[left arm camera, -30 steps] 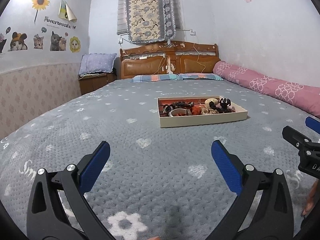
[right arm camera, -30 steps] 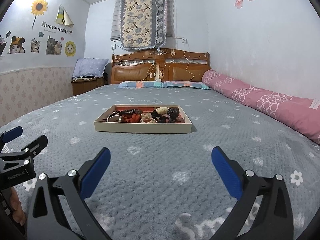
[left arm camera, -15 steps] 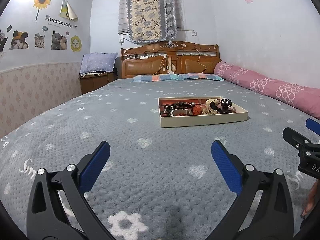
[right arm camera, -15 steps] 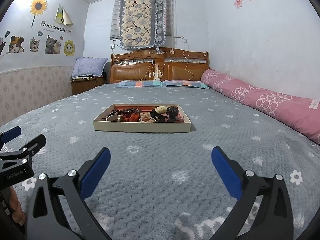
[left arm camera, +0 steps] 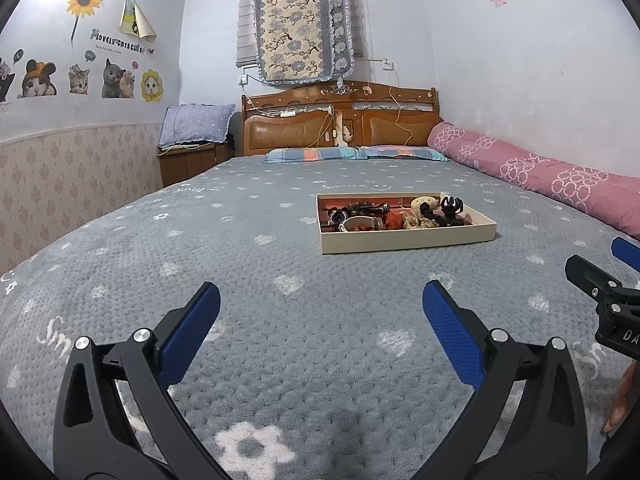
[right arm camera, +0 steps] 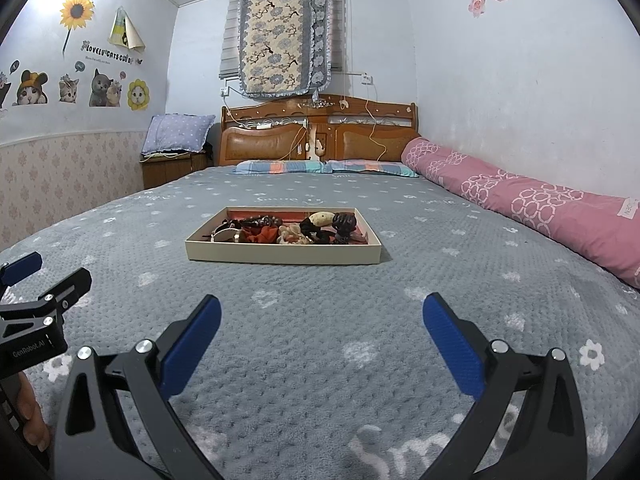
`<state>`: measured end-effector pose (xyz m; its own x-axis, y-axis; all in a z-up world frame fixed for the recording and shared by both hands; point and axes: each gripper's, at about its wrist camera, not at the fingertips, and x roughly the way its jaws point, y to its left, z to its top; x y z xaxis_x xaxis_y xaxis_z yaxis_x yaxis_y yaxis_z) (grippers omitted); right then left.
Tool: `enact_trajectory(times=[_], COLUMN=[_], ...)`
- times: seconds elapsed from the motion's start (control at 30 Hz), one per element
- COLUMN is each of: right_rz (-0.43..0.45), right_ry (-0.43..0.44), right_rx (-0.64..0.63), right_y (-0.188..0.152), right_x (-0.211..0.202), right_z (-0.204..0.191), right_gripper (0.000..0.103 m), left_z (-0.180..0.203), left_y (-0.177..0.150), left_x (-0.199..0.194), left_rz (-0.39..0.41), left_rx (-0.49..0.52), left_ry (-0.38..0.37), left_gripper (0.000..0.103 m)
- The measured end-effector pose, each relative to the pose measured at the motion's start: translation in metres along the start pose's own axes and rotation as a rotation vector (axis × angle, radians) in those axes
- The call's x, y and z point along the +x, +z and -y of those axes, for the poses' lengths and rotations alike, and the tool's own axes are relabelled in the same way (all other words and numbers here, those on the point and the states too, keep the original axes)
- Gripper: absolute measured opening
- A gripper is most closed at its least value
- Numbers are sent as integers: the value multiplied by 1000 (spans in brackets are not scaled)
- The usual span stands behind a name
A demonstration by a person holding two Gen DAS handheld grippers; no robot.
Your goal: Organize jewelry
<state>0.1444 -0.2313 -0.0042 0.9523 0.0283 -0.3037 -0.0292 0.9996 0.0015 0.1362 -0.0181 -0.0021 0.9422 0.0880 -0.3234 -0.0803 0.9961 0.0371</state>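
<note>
The landmark is the cream tray (left arm camera: 408,240), a shallow rectangular box lying flat on the grey blanket (left arm camera: 248,264) of the bed, roughly mid-bed and well short of the wooden headboard (left arm camera: 340,124).

Far to the left of the tray, against the wall, a lavender pillow (left arm camera: 196,124) sits on a wooden bedside cabinet (left arm camera: 188,164). The left gripper (left arm camera: 320,320) hovers over the blanket in front of the tray and to its left, well apart from it. Its jaws stand wide, the blue pads (left arm camera: 188,332) separated, with nothing between them.

Inside the tray, items are heaped along the far half. From left to right: a pale bangle (left arm camera: 360,223) at the tray's left end, dark beaded pieces (left arm camera: 360,209) just behind it, an orange-red item (left arm camera: 394,220) near the middle, a cream round piece (left arm camera: 422,203), and a black claw clip (left arm camera: 451,206) toward the right end. Finer detail of the heap cannot be told. The right wrist view shows the same tray (right arm camera: 280,254) with the heap (right arm camera: 288,228) inside it, none of it outside the rim.

The right gripper (right arm camera: 320,320) is in front of the tray and slightly to its right, well apart from it, jaws spread wide and holding nothing. Beyond the tray's right side, a pink patterned bolster (right arm camera: 520,200) lies along the wall.
</note>
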Motion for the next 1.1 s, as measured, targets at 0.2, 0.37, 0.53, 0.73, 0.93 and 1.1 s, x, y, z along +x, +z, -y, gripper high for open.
enact_trajectory(times=[0.2, 0.37, 0.53, 0.73, 0.93, 1.1], right_rz=[-1, -1, -1, -1, -1, -1], right_ry=[0, 0, 0, 0, 0, 0], right_rx=[0, 0, -1, 1, -2, 0], right_y=[0, 0, 0, 0, 0, 0], right_x=[1, 0, 0, 1, 0, 0], right_z=[-1, -1, 0, 0, -1, 0], right_gripper=[99, 99, 99, 99, 99, 99], left_z=[0, 0, 0, 1, 0, 0], left_y=[0, -1, -1, -2, -2, -2], left_x=[0, 1, 2, 3, 2, 2], left_rz=[-1, -5, -5, -4, -4, -3], left_rx=[0, 1, 1, 1, -2, -2], left_ry=[1, 1, 0, 1, 1, 1], left_gripper=[98, 98, 98, 98, 98, 98])
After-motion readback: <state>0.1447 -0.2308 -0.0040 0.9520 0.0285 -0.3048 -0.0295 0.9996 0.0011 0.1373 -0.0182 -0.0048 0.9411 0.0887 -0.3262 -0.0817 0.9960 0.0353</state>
